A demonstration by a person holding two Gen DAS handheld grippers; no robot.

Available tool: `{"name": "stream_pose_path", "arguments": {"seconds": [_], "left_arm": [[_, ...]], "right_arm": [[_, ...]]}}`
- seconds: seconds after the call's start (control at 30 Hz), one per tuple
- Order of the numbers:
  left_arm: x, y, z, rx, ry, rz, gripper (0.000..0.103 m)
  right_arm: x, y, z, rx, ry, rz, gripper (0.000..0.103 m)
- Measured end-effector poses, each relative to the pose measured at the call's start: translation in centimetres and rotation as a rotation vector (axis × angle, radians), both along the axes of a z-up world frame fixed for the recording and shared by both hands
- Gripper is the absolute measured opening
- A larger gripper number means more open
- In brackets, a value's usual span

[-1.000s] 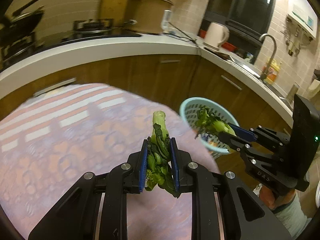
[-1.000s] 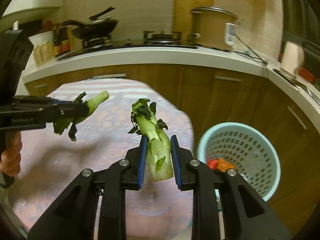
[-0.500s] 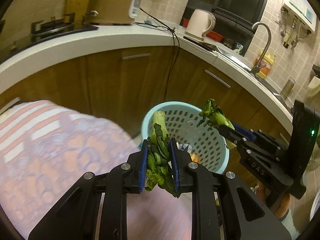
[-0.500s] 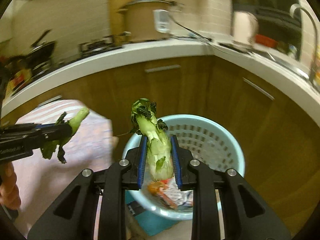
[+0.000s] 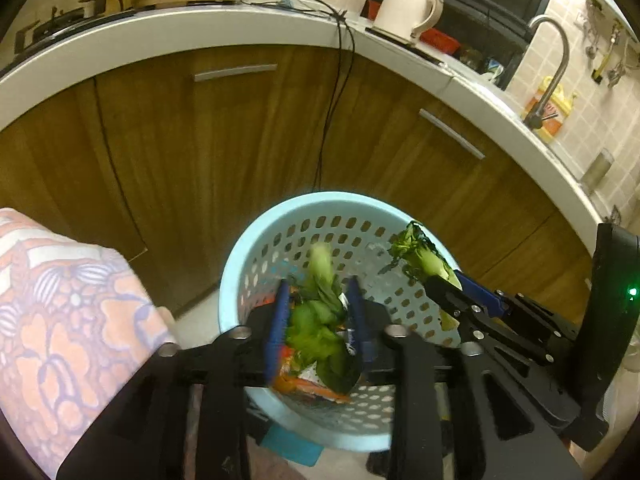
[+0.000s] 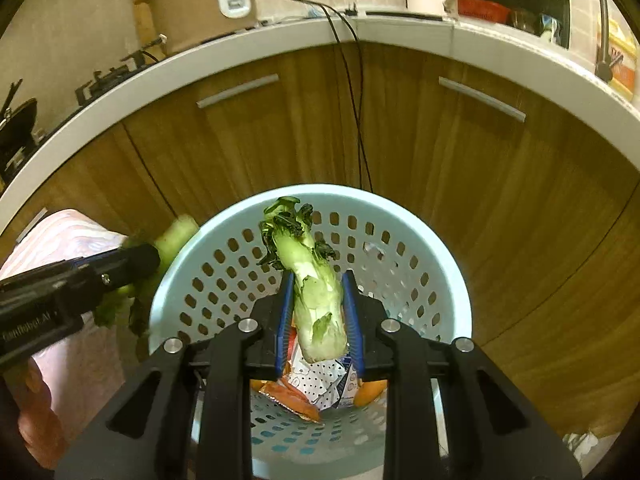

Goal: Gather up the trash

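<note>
Left gripper [image 5: 318, 320]: jaws just parted, wilted greens [image 5: 320, 308] loose between them, over blue basket [image 5: 240, 256]. Right gripper [image 6: 318, 312]: clamped on bok choy stalk [image 6: 316, 300]; release only centred above basket, clear of near rim

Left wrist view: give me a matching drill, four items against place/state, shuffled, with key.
Items:
1. left gripper
2. right gripper
3. basket
4. kettle

Place or state:
A. on the white counter
B. jaws shut on a pale bok choy stalk
C. pale blue, perforated, wrappers at the bottom
D. jaws have just been opening, blurred leafy greens loose between them

Pairs: 1-D, 2-B, 3-C, 4-A
</note>
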State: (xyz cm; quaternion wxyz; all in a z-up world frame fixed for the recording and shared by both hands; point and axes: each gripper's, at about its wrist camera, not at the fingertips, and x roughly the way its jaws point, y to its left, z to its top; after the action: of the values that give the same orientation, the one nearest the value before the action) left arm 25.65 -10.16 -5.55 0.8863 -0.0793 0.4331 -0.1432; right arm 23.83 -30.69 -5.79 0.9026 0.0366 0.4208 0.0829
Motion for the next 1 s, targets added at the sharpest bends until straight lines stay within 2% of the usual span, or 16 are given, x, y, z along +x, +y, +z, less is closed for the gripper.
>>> {"name": "stream_pose_path", "arguments": {"seconds": [0.03, 0.07, 0.13, 0.3, 0.43, 0.63, 0.73, 1.0], "left_arm": [[0.2, -0.2, -0.2, 0.010, 0.002, 0.004, 0.063], [0.2, -0.2, -0.3, 0.015, -0.003, 0.011, 0.066], [0.3, -0.2, -0.5, 0.024, 0.002, 0.000, 0.067], [-0.1, 0.4, -0.3, 0.010, 0.015, -0.007, 0.067], [-1.6, 1.4, 1.1, -0.014, -0.016, 0.002, 0.070], [-6.1, 3.3, 4.3, 0.027, -0.125, 0.073, 0.082], [-8.9, 4.6, 5.5, 0.034, -0.180, 0.132, 0.083], [-16.1, 5.6, 7.9, 0.133, -0.313, 0.220, 0.086]], "right_arm": [[0.4, 0.0, -0.5, 0.006, 0.022, 0.001, 0.027], [0.9, -0.1, -1.1, 0.021, 0.054, 0.014, 0.031], [1.4, 0.1, -1.8, 0.018, 0.081, 0.016, 0.051], [0.8, -0.1, -2.2, 0.021, 0.092, 0.004, 0.051], [-0.5, -0.6, -1.1, 0.046, 0.067, -0.005, 0.051], [-3.4, -0.5, 2.5, 0.052, -0.016, -0.011, 0.052], [-5.7, -0.4, 4.3, 0.044, -0.070, -0.012, 0.055], [-10.7, 1.1, 8.3, 0.026, -0.183, -0.014, 0.058]]}}
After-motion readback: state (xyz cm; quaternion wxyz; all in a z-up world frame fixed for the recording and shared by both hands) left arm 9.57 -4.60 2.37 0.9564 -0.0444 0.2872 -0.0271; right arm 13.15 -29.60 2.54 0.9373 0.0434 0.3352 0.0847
